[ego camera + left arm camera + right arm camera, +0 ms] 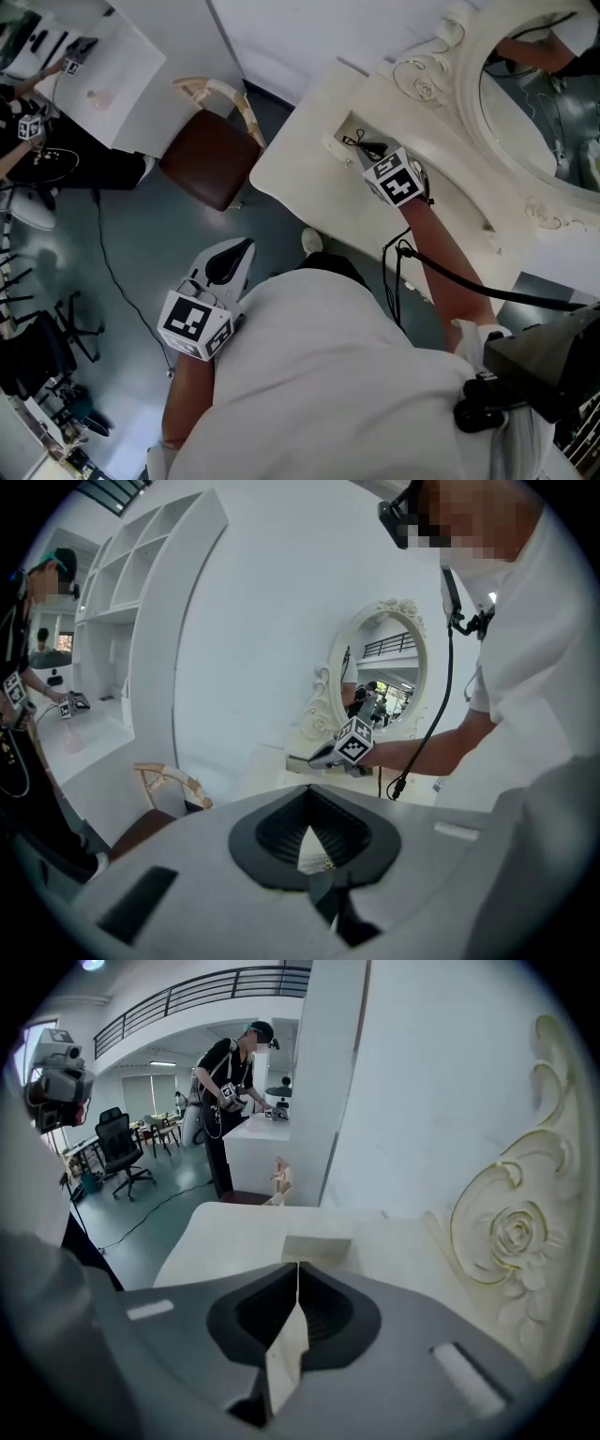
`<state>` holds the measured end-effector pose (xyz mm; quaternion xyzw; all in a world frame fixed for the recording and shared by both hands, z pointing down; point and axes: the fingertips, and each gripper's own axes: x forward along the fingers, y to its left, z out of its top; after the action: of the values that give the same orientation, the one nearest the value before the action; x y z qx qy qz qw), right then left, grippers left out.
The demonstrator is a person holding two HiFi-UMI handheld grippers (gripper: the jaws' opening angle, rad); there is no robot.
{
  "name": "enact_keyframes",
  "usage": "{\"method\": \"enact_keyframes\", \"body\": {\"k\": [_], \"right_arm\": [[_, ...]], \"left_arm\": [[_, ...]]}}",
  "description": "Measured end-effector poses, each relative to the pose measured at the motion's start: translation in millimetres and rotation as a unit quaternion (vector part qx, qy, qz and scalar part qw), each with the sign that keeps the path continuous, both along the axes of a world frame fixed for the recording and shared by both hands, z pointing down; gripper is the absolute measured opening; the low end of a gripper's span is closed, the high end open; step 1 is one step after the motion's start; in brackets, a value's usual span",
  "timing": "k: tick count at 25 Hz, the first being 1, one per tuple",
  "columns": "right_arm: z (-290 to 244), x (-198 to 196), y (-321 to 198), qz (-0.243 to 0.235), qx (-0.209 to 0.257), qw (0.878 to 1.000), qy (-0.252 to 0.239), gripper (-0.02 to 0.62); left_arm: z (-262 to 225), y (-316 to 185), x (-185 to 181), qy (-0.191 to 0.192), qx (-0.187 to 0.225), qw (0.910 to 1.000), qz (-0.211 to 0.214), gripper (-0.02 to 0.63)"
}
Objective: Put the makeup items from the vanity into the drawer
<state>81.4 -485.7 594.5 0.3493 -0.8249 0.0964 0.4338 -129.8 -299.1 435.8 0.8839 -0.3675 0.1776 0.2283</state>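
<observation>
While the right gripper [364, 146] reaches across the vanity surface [300, 187], the left gripper [244, 251] hangs low above the floor.
Both pairs of jaws are pressed together with nothing between them. The drawer [317, 1248] sits open just ahead of the right jaws, and its contents cannot be made out.

We count two grippers: the left gripper [246, 248] and the right gripper [359, 145]. We count one vanity [300, 173], with one oval mirror [525, 108] on it. Beside it we count one brown-seated chair [208, 159].
</observation>
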Motion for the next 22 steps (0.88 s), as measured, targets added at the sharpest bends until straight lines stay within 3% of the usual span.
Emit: {"method": "enact_keyframes", "body": {"k": [10,22], "right_arm": [[-41.2,-50.1,112.4,0.047,0.014,0.996,-0.079,0.002],[-72.3,-120.5,249.6,0.059,0.028,0.988,-0.139,0.002]], "left_arm": [[-9.6,54.6,-30.1,0.019,0.021,0.9985,0.048,0.0],[-15.6,133.1,-70.7,0.043,0.034,0.9943,0.092,0.0]]}}
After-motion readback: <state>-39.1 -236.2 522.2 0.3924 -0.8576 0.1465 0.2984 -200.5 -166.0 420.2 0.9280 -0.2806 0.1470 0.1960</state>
